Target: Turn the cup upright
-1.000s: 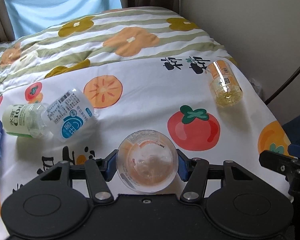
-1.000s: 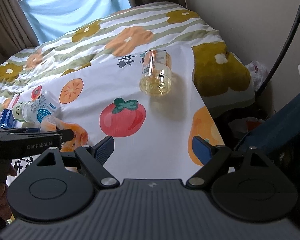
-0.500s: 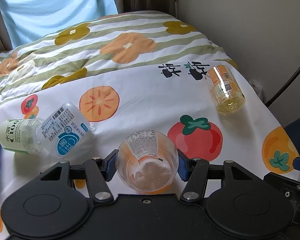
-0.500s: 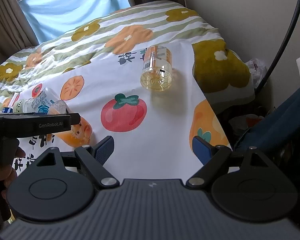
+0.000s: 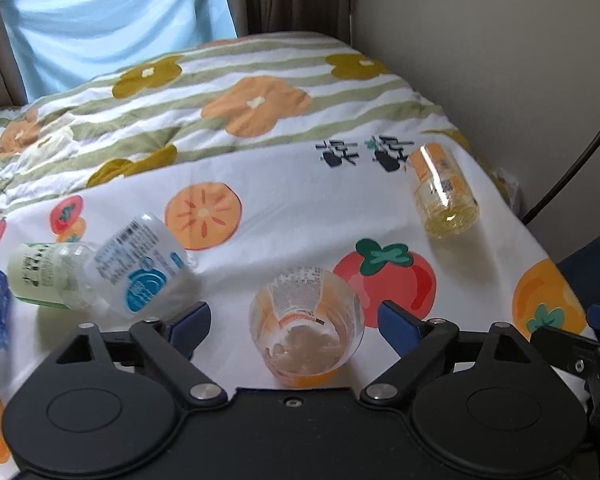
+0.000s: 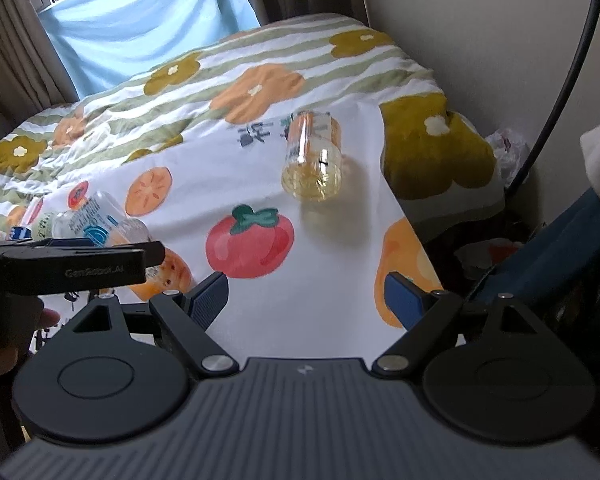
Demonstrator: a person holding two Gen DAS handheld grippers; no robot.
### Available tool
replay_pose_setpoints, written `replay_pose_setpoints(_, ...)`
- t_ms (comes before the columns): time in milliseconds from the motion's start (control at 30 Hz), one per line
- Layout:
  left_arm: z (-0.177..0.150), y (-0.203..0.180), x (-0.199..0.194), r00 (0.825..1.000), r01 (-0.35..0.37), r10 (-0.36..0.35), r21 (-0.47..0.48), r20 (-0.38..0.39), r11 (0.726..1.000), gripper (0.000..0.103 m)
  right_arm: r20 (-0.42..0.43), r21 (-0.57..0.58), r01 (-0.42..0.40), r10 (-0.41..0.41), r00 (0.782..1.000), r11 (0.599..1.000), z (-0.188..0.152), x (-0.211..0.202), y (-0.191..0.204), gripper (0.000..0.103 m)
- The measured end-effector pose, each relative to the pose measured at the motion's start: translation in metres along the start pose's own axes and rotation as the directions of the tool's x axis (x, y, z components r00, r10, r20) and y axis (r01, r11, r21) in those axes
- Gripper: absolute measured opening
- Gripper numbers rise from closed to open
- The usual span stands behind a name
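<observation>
Two pairs of fingers, both spread wide, holding nothing. Between the left gripper [image 5: 296, 316] tips and clear of both pads: the cup [image 5: 307, 336], standing on the bed sheet [image 5: 284, 200], mouth up, long axis vertical, upright by the look of it. Far nearer the left hand than the right gripper [image 6: 306, 290], which hovers well apart over the tomato print. Toward the sheet's right edge, a second orange-labelled cup [image 5: 444, 196] lying on its side, long axis pointing roughly away, wide end toward the cameras; nearer the right gripper, with nothing in between. Left of the standing cup, a white bottle [image 5: 140, 268] on its side against a green-labelled bottle [image 5: 40, 276]; probably nudged by any leftward retreat.
</observation>
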State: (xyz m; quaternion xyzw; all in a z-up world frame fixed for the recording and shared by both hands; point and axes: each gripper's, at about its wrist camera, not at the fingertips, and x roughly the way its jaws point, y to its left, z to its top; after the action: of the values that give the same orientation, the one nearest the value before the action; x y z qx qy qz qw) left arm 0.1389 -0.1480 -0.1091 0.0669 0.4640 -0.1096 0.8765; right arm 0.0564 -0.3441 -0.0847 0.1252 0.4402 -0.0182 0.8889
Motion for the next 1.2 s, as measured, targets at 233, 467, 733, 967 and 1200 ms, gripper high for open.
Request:
replay_pose_setpoints(233,-0.005,0.022,-0.066,0.996,-0.008,0.011,-0.032,0.086,0.999,0.093,0.044,-0.057,0.004,-0.002,0.999,0.998,0.022,-0.040,0.026,0.100)
replay_pose_setpoints(467,-0.022,0.053,-0.138,0.980,-0.035,0.051,-0.089,0.193,0.995,0.102,0.101,-0.126,-0.014,0.027,0.995,0.992,0.031,-0.080,0.062,0.103)
replay_pose_setpoints(733,-0.049,0.081,-0.186,0.955,-0.112,0.143,-0.129,0.261,0.985,0.103,0.168,-0.192,0.050,-0.017,0.986,0.980,0.014,-0.111,0.100,0.103)
replay_pose_setpoints(967,-0.074,0.105,-0.201,0.948,-0.140,0.181,-0.169,0.263,0.976,0.103,0.181,-0.210,0.081,-0.042,0.983,0.974,-0.013,-0.120,0.117,0.103)
replay_pose_setpoints(1200,-0.088,0.119,-0.206,0.949,-0.135,0.183,-0.192,0.258,0.972,0.103,0.181,-0.204,0.090,-0.053,0.982,0.975,-0.024,-0.123,0.126,0.103)
